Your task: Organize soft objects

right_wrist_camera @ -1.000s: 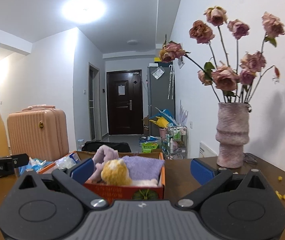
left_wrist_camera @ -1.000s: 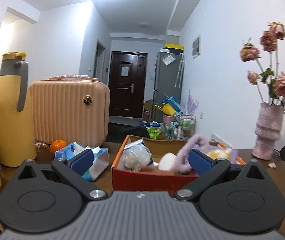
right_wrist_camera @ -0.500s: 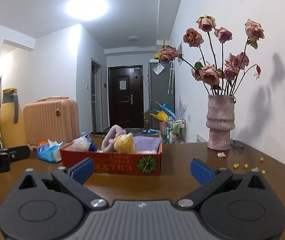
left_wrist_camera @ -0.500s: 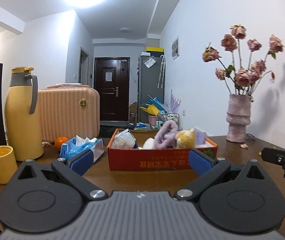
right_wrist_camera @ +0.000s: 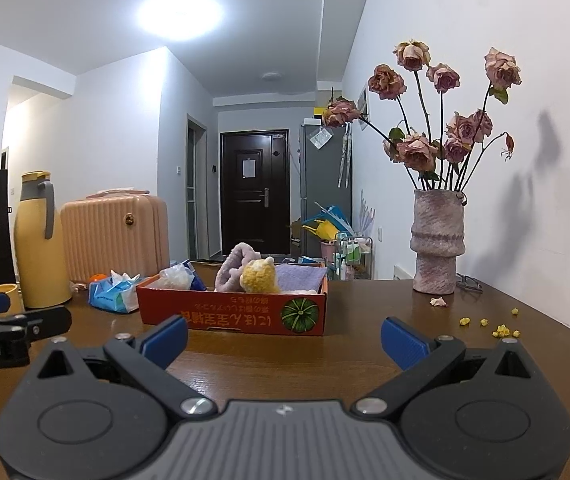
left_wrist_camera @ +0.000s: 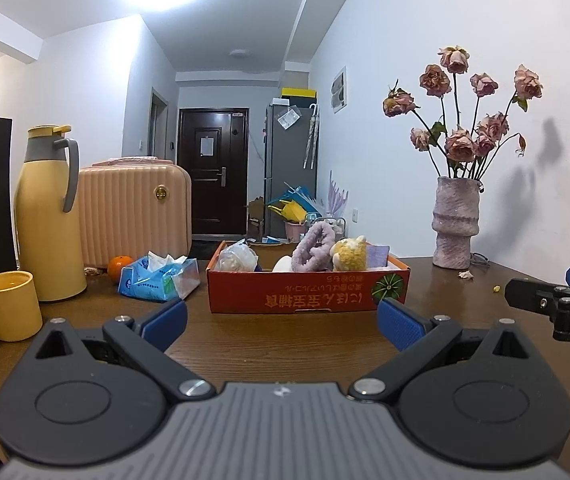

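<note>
red box (left_wrist_camera: 309,298) of soft toys (right_wrist_camera: 259,276) ahead, apart from both fingers' spread, empty pads (left_wrist_camera: 165,326).

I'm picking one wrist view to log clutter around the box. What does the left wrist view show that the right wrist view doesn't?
Only the left wrist view shows the whole yellow mug and most of the orange. Only the right wrist view shows the yellow crumbs on the table. Both show the red box of soft toys, the tissue pack, the yellow flask, the vase, and both grippers open.
</note>
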